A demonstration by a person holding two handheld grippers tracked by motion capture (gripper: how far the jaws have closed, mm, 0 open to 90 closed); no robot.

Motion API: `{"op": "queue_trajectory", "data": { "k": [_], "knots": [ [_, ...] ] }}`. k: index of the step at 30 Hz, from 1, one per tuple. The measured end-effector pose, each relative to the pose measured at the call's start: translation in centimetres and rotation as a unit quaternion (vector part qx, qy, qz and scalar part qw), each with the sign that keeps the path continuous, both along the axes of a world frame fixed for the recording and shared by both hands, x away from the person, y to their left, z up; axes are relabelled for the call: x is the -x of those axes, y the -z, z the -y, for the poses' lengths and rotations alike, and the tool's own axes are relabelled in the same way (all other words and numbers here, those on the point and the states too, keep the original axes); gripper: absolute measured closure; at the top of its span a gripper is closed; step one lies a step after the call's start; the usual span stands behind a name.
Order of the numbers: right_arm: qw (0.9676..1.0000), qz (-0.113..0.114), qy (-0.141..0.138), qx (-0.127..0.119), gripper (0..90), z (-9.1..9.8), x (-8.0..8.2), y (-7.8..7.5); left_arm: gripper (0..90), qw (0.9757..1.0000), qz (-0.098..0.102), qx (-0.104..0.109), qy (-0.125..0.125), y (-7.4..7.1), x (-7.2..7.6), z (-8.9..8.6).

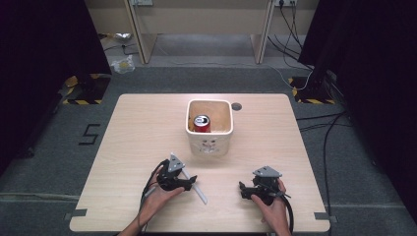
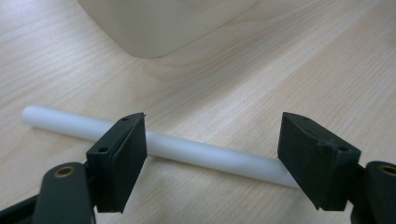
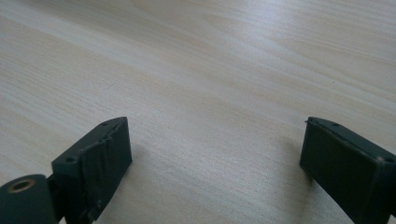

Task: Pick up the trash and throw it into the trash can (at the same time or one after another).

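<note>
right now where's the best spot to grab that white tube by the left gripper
Probably mid-length on the white tube, coming from above with the left gripper turned so its jaws close across the tube. It lies flat on the table, and the open jaws currently line up along it.

Both tools [image 1: 189, 181] [image 1: 242, 189] wide apart

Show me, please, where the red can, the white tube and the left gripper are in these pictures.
red can [image 1: 201, 122]: high view, on its top, inside the white bin.
white tube [image 2: 205, 152]: left gripper view, on its middle, between the open jaws.
left gripper [image 2: 212, 149]: left gripper view, midway between its fingertips.
</note>
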State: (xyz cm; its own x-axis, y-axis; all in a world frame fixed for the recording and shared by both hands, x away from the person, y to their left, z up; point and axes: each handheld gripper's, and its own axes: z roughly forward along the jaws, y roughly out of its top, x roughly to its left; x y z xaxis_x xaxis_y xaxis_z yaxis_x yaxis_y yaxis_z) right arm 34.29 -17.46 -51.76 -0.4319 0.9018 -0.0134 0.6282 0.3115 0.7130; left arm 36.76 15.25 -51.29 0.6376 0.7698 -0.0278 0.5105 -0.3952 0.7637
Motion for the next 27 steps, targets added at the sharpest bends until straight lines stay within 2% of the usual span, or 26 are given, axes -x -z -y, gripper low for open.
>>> {"op": "queue_trajectory", "data": {
  "k": [4,7,9,11,13,14,17,27],
  "knots": [
    [1.0000,0.001,-0.001,0.000,9.0,0.0,0.0,0.0,23.3,0.9998,-0.015,0.013,-0.002,0.2,0.1,-0.4],
    [1.0000,0.000,-0.001,0.000,9.0,0.0,0.0,0.0,22.7,0.9997,-0.022,0.007,-0.005,0.5,-0.2,-0.2],
    [1.0000,0.000,0.000,-0.001,9.3,0.0,0.0,0.0,23.8,0.9998,-0.016,-0.008,-0.006,0.6,-0.3,-0.2],
    [1.0000,0.000,0.000,-0.001,9.3,0.0,0.0,0.0,25.5,0.9998,-0.013,-0.012,-0.005,0.5,-0.3,-0.3],
    [1.0000,0.000,0.000,-0.001,9.3,0.0,0.0,0.0,35.3,0.9998,-0.012,-0.014,-0.003,0.4,-0.3,-0.7],
    [1.0000,0.000,0.000,-0.001,9.3,0.0,0.0,0.0,35.3,0.9998,-0.013,-0.015,-0.003,0.4,-0.3,-0.9],
    [1.0000,0.000,-0.001,-0.001,9.3,0.0,0.0,0.0,47.2,0.9998,-0.015,-0.015,0.000,0.2,-0.2,-2.0],
    [1.0000,0.000,-0.002,-0.001,9.3,0.0,0.0,0.0,62.1,0.9997,-0.018,-0.018,0.002,0.1,-0.1,-3.7]
  ]
}}
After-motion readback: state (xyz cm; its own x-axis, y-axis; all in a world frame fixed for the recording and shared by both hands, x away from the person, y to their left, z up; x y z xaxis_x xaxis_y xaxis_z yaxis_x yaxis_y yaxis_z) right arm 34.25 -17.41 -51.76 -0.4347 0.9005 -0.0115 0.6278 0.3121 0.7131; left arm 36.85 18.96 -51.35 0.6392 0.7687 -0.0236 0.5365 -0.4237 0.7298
